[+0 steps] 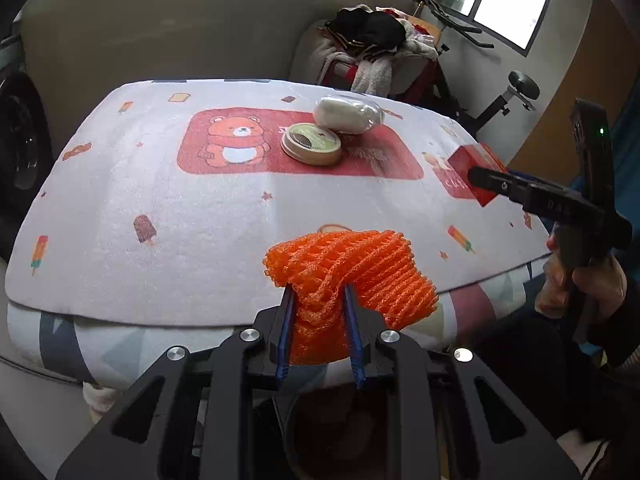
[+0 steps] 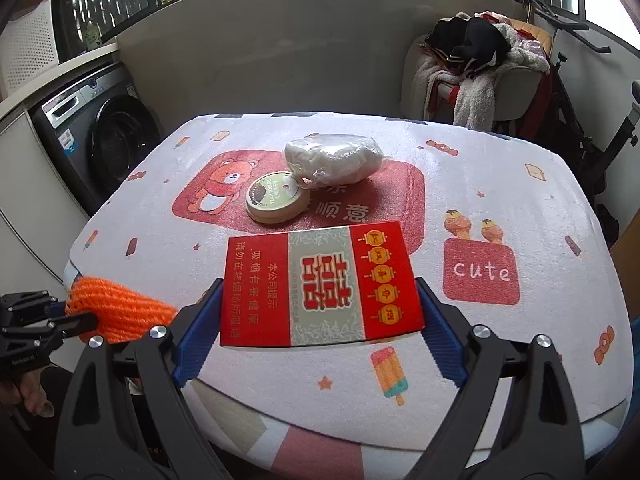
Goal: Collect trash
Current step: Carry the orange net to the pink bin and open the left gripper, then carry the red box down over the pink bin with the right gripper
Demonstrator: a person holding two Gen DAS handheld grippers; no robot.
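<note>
Orange foam netting (image 1: 348, 280) fills the bottom of the left wrist view, pinched between the two blue-padded fingers of the left hand-held gripper (image 1: 318, 300), whose jaws stand nearly together with the netting squeezed between them. The netting hangs just over the near edge of the counter (image 1: 120, 220), which carries a white cloth printed with a bear, stars and ice lollies. Toward the far edge a round tin (image 1: 311, 143) lies flat, and a white bundle in clear wrap (image 1: 348, 114) touches it on its far side. At the right edge the right hand-held gripper (image 1: 486, 182) holds a red box (image 1: 474, 168) off the cloth. A chair piled with clothes (image 1: 372, 46) stands beyond the far edge.

Nearest in the right wrist view, the right hand-held gripper (image 2: 320, 316) has its jaws spread wide and closed on the short sides of the red box (image 2: 320, 288), which faces up with its printed side showing, over the near part of the counter (image 2: 560, 240). The round tin (image 2: 276, 196) and the wrapped bundle (image 2: 334, 158) sit near the middle, touching. At the left edge the left hand-held gripper (image 2: 76, 322) grips the orange netting (image 2: 120, 308). A washing machine (image 2: 100, 132) stands off the left side.
</note>
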